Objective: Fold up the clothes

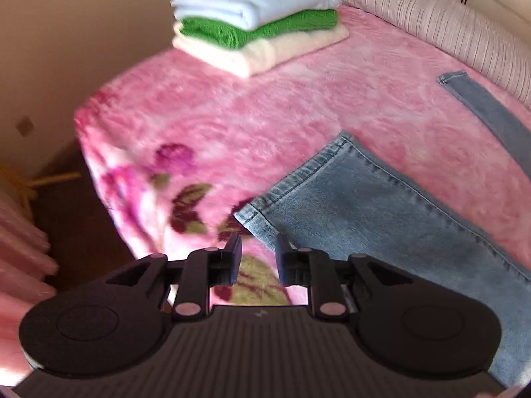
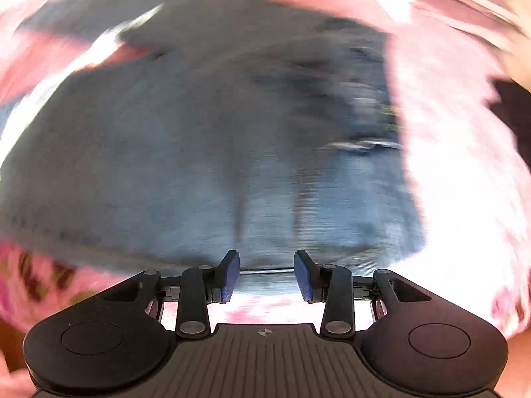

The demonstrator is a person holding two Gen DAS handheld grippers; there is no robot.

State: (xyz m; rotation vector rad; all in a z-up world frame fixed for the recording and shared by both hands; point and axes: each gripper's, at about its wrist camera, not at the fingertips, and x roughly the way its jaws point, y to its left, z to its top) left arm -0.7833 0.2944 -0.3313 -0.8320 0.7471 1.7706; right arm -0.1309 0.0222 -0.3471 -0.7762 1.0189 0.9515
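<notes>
In the left wrist view the jeans [image 1: 381, 219] lie flat on the pink bed [image 1: 232, 116], one leg running lengthwise from lower right to its hem at centre; the left gripper [image 1: 257, 248] fingers stand apart, empty. In the blurred right wrist view the right gripper [image 2: 266, 265] fingers stand apart over the denim, gripping nothing.

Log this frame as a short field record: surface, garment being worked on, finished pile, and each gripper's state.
surface: pink floral blanket on a bed
garment in work: blue jeans, spread flat, one leg hem near the left gripper
finished pile: folded stack at the far corner; pale blue on top, green in the middle, cream at the bottom
left gripper: open, nothing between the fingers, just beside the jeans hem
right gripper: open, empty, above the jeans; view heavily motion-blurred
headboard: padded, ribbed, behind the jeans
</notes>
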